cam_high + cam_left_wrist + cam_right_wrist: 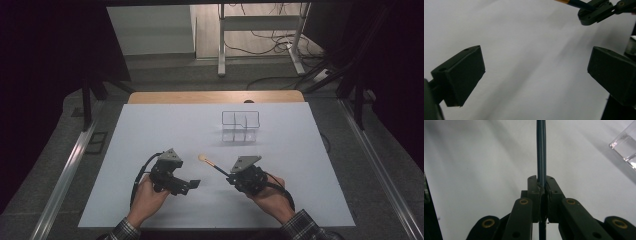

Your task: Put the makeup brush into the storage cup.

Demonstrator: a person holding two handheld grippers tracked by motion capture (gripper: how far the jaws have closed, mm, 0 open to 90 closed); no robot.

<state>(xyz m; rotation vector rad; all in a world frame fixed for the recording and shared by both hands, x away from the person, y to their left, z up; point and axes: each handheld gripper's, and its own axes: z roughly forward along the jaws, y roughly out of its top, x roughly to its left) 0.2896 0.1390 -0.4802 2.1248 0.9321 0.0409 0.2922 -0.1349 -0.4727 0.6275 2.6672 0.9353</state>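
Near the table's front middle, a slim dark-blue brush [214, 166] with a pale, seemingly bristled tip sits clamped in the right gripper [231, 176], slanting above the matte white tabletop [300, 165]. Left gripper [192, 184] gapes, blocky pads bare. Clear plastic organiser [241, 126] beyond.

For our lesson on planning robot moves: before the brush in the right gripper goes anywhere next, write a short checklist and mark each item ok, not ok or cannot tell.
1. Right gripper shut on the brush: ok, the pads clamp the dark handle.
2. Left gripper open with nothing between its jaws: ok.
3. Left gripper apart from the brush: ok, a gap shows in the high view.
4. Clear organizer upright on the white table: ok.
5. Path from the brush to the organizer free: ok, bare table between them.
6. Organizer compartments empty: cannot tell, too small and transparent.
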